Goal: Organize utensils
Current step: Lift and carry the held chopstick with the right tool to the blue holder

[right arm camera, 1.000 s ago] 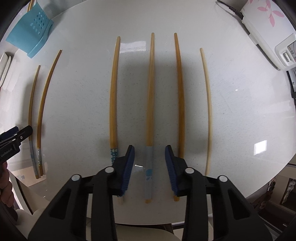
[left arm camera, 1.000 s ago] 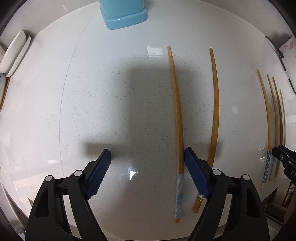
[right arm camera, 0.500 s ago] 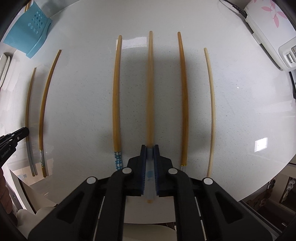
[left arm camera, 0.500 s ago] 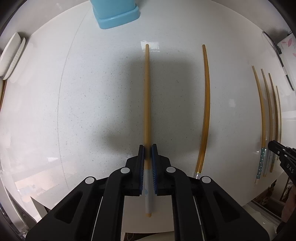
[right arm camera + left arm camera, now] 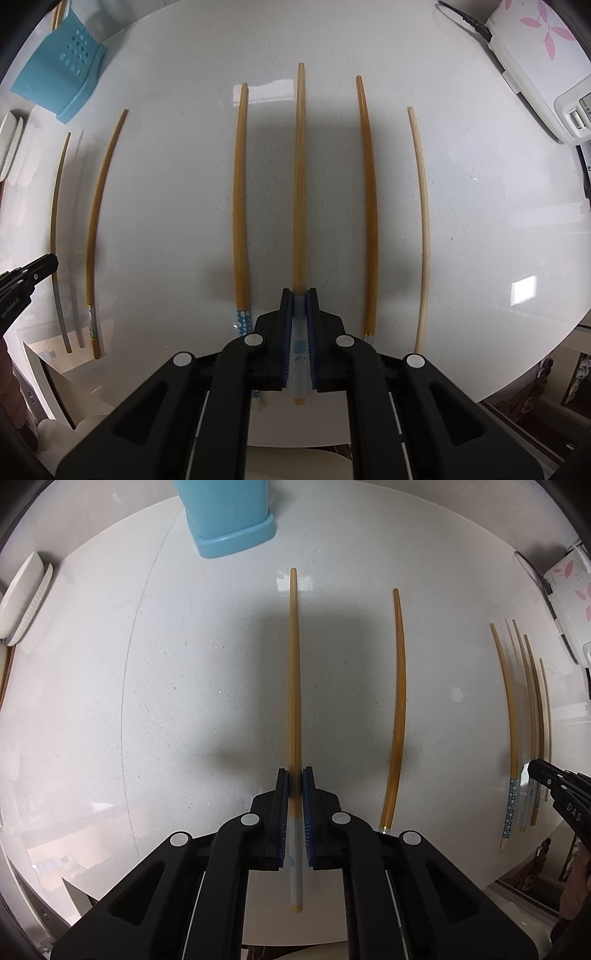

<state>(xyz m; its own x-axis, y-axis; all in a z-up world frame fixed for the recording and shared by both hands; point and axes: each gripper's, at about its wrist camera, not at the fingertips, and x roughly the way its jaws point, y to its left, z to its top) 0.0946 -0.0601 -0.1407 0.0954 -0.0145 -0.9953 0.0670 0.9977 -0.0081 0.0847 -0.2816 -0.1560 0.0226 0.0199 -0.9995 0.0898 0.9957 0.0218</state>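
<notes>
My left gripper [image 5: 295,775] is shut on a wooden chopstick [image 5: 294,672] with a pale striped handle end and holds it just above the white table [image 5: 147,701]. My right gripper [image 5: 299,295] is shut on a like chopstick [image 5: 299,166] with a pale handle end. A blue perforated utensil holder [image 5: 225,517] stands at the far edge, and it also shows in the right wrist view [image 5: 62,77] at the far left. Another chopstick [image 5: 397,709] lies right of my left gripper.
Loose chopsticks lie either side of my right gripper: one with a dotted blue end [image 5: 240,206], a darker one [image 5: 367,206] and a pale one [image 5: 421,229]. White dishes [image 5: 22,598] stand far left. A flowered white appliance [image 5: 535,55] sits far right.
Both grippers were open around their chopsticks a second ago. Both closed on them half a second ago and have since lifted them slightly off the table.
</notes>
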